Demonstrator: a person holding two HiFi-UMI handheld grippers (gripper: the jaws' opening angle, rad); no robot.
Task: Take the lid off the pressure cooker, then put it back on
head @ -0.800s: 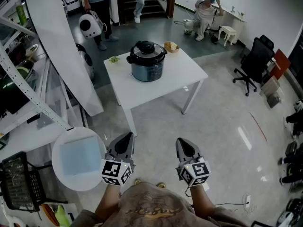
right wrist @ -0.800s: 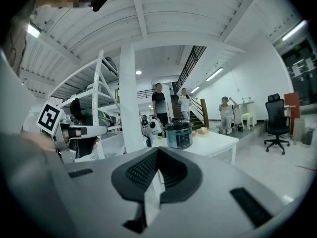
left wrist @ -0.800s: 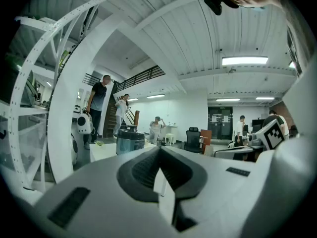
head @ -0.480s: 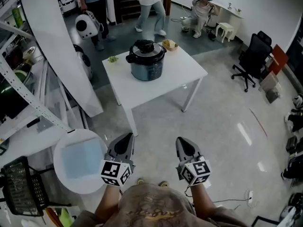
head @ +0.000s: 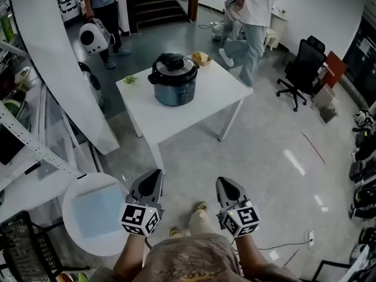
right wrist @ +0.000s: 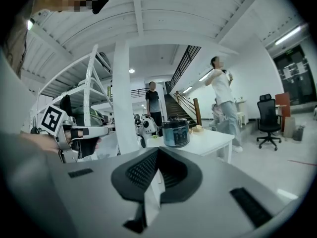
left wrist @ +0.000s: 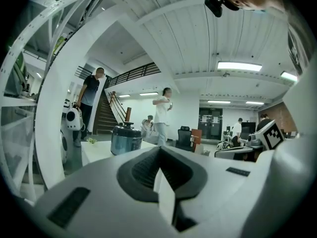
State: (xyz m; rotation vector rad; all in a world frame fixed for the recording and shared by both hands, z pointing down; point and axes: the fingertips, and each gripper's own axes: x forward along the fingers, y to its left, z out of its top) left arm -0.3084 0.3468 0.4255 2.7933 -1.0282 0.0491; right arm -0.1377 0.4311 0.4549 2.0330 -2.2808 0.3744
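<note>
At 12 o'clock, pressure cooker (head: 174,84) on worktop (head: 220,93), lid (head: 173,64) on, left gripper (head: 154,175) and right gripper (head: 222,183) held at 6 o'clock, jaws closed, empty.

Shirt: a brown-grey T-shirt (head: 188,258) with a lighter curly print on the front, at six o'clock in the head view.
Forearms: bare from the shirt down to the grippers.
Left gripper (head: 155,174): a grey shell that narrows to a point, with dark ribbed pads inside the jaws and small black slots on its top side.
Right gripper (head: 222,181): the same grey pointed shell, dark ribbed pads and black slots.
Marker cubes: a white cube on each gripper, the left cube (head: 140,218) at seven o'clock and the right cube (head: 241,218) at five o'clock. Each face has a black square pattern.
Head camera (left wrist: 214,4): small and black, at twelve o'clock in the left gripper view.
Footwear (head: 201,206): a light-coloured tip; its kind cannot be told.
</note>
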